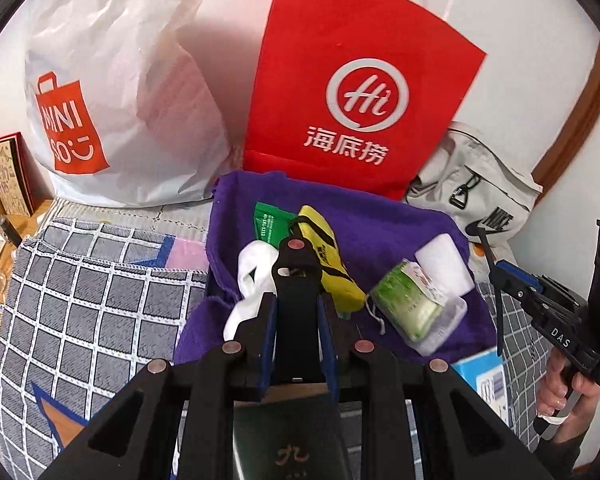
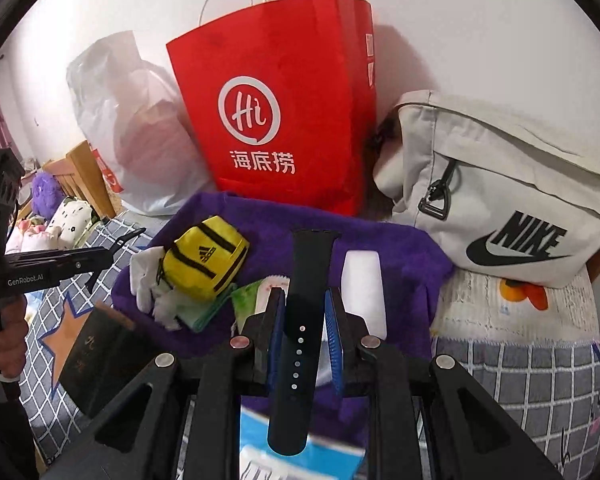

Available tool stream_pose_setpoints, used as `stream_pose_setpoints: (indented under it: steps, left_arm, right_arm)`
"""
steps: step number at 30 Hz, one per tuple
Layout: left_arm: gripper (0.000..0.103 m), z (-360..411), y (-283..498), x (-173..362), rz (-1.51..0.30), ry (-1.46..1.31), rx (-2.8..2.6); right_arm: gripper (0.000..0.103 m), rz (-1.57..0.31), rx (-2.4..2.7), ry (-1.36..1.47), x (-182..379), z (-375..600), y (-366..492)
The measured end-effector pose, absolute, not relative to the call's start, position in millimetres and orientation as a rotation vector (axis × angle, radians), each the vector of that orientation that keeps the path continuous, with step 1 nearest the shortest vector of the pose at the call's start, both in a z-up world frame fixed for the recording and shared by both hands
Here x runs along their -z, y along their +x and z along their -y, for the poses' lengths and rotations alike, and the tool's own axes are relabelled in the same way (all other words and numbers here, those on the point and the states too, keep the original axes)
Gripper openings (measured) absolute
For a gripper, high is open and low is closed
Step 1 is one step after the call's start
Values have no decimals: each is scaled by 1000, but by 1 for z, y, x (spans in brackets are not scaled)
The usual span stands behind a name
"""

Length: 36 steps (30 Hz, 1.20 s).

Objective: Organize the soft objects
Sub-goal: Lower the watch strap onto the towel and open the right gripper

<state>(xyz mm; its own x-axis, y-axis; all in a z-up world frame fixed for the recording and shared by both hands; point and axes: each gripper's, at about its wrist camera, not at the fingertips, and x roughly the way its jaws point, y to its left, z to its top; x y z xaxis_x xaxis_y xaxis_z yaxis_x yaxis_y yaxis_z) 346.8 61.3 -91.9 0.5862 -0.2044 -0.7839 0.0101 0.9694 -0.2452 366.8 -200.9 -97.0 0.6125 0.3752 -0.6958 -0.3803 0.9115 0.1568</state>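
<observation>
While each clamps a strap: left tool (image 1: 296,312), right tool (image 2: 305,320), two black watch-strap halves (image 2: 304,280), one purple towel (image 1: 380,216).

red paper bag (image 2: 280,100): "Hi", 海底捞 | white plastic bag (image 1: 112,92): MINISO on orange logo | grey shoulder bag (image 2: 512,196): NIKE with swoosh | yellow pouch (image 2: 204,258): Adidas logo | left gripper (image 2: 112,252): GenRobot.AI | right gripper (image 1: 496,280): DAS | dark book (image 1: 292,440): 九

White wall (image 2: 480,20), wooden bed frame (image 2: 86,172), grey checked bedspread (image 1: 100,300), brown curved trim (image 1: 580,112).
</observation>
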Motion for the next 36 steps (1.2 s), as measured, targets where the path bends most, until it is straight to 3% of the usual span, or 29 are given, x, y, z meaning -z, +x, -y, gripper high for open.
stream_pose_setpoints:
  steps: [21, 36]
  left_arm:
    - [20, -68, 391, 128, -994, -242, 117]
    - [20, -71, 395, 135, -1006, -260, 127]
  right_arm:
    - [20, -940, -451, -27, 148, 190, 405]
    - [21, -952, -455, -29, 153, 185, 412]
